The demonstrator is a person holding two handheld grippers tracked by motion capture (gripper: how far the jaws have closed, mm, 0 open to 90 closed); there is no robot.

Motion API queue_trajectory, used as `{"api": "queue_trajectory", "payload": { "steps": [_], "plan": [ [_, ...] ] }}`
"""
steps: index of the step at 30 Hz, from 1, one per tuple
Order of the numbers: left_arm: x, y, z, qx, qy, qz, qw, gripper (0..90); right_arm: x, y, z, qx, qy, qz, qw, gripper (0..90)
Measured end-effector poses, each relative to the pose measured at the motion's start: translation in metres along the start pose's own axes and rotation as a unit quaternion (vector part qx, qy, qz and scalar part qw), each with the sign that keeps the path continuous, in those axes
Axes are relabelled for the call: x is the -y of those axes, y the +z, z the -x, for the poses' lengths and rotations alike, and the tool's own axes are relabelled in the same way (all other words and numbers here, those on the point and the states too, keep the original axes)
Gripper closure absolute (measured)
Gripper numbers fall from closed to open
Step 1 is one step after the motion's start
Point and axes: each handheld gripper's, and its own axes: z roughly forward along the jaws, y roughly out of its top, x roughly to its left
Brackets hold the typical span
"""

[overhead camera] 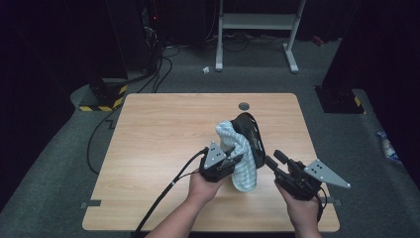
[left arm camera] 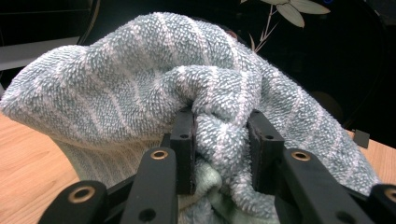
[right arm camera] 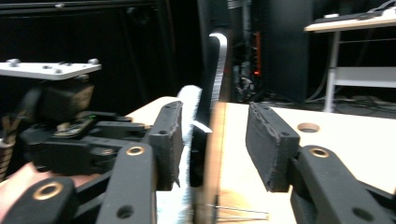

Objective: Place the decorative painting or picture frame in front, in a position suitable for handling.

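Towel (left arm camera: 154, 79) pinched between left fingers (left arm camera: 183, 135), upright plate (overhead camera: 251, 134) behind

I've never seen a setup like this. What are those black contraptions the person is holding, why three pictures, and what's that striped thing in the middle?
A person stands at a wooden table holding a hand-worked claw in each hand; there is no robot arm. The high view looks down from above. The other two pictures come from small cameras riding on each claw, looking out along its two black jaws.

The striped thing is a pale blue-green towel, draped against a black plate that stands on edge. In the left gripper view, the left claw is shut on a fold of the towel, which bulges between its pads. The right claw is open and holds nothing; the plate's edge and the towel lie ahead of its jaws. A round hole sits near the table's far edge.
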Motion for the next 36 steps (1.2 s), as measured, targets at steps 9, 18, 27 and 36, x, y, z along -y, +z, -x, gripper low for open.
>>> {"api": "queue_trajectory", "payload": {
  "steps": [9,18,27,36],
  "plan": [
    [-0.003,0.0,0.001,0.003,-0.003,0.005,1.0,68.2,0.008,0.02,0.009,0.053,-0.03,-0.037,0.9975,89.0],
    [-0.011,-0.004,0.008,0.012,0.005,0.016,0.9998,68.2,0.014,0.034,0.0,0.041,-0.048,-0.054,0.9965,89.1],
    [-0.026,-0.005,0.015,0.017,0.015,0.028,0.9994,68.1,0.017,0.035,-0.003,0.036,-0.049,-0.058,0.9964,89.0],
    [-0.025,-0.003,0.015,0.014,0.024,0.024,0.9993,68.1,0.017,0.033,-0.002,0.033,-0.046,-0.053,0.997,89.0]
  ]
}}
